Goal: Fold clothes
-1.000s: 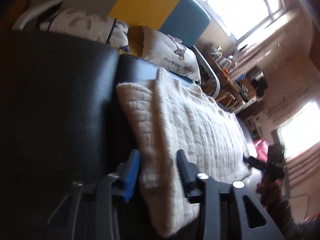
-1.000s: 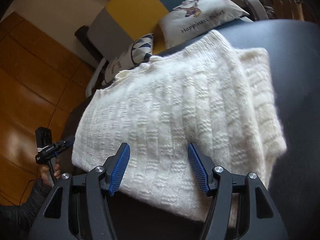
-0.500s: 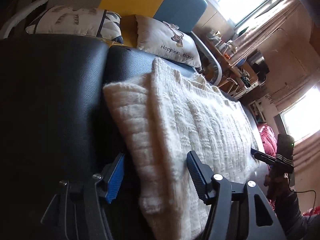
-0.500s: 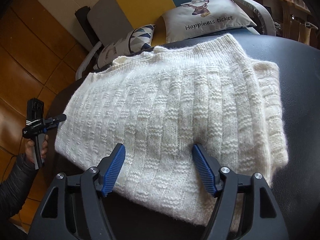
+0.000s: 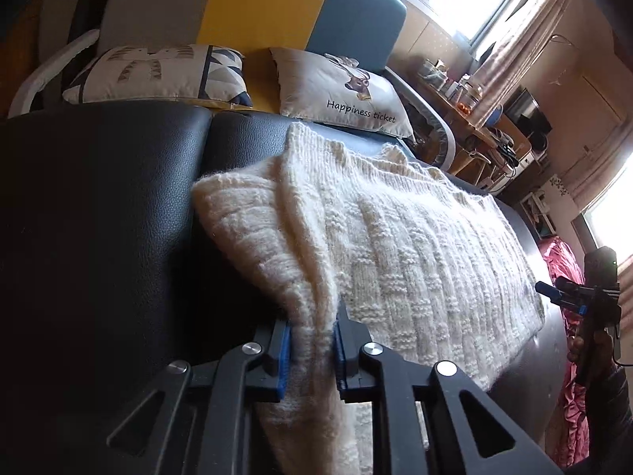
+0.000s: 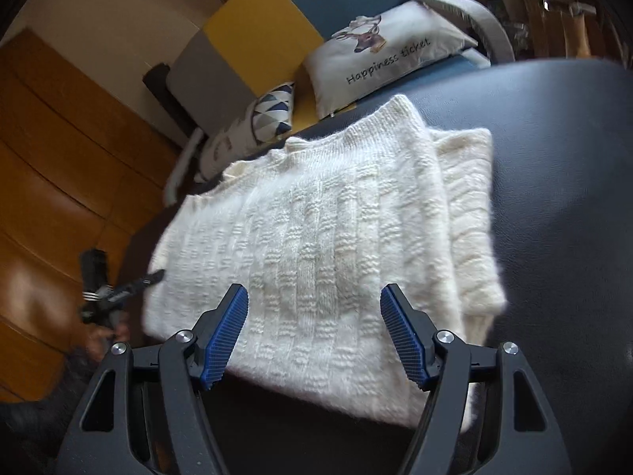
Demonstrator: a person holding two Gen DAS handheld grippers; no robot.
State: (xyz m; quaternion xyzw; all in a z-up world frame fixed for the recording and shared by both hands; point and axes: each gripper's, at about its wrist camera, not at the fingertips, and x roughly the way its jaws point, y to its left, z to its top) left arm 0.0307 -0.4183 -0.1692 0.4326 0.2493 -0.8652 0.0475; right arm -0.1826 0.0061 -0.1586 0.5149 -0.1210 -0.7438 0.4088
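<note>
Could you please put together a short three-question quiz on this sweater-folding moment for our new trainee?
1. True or false: the left gripper is clamped on a bunched edge of the cream chunky-knit sweater.
2. The right gripper is: A) shut on the sweater, B) open above the sweater, C) holding the white cushion printed "Happiness ticket".
3. Fill in: the sweater lies on a black ______ surface.

Key: 1. True; its jaws have just been closing, and knit is pinched between the blue pads. 2. B. 3. Leather-look padded.
</note>
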